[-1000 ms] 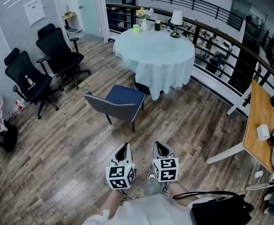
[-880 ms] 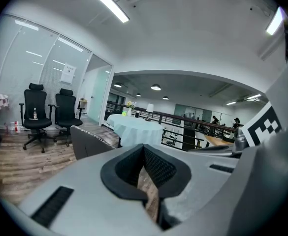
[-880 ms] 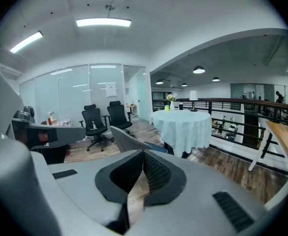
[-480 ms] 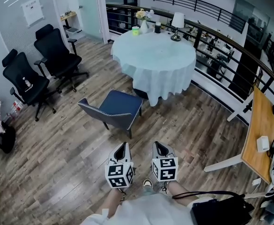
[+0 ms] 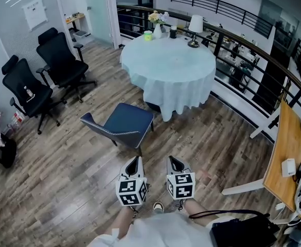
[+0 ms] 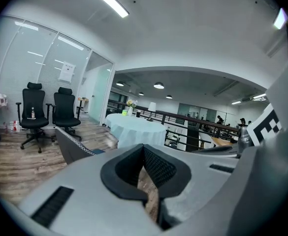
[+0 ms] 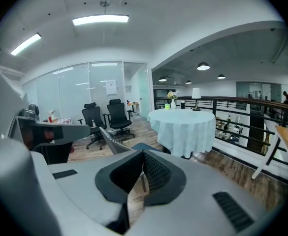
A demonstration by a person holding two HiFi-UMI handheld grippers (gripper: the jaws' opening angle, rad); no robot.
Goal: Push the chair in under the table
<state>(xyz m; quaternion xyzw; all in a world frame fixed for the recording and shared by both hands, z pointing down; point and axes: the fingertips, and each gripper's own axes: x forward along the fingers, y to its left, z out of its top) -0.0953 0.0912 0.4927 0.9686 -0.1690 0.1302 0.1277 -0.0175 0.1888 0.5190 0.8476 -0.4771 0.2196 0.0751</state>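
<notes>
Two black office chairs far left. Wooden worktop right, white box on it. Black bag near right.

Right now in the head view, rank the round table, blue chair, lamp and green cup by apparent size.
1. Round table under pale tablecloth.
2. Blue cushioned chair, though nearer the camera.
3. White-shaded table lamp.
4. Small green cup.

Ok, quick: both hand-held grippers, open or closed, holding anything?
Left hand-held gripper: closed, empty.
Right hand-held gripper: closed, empty.
</notes>
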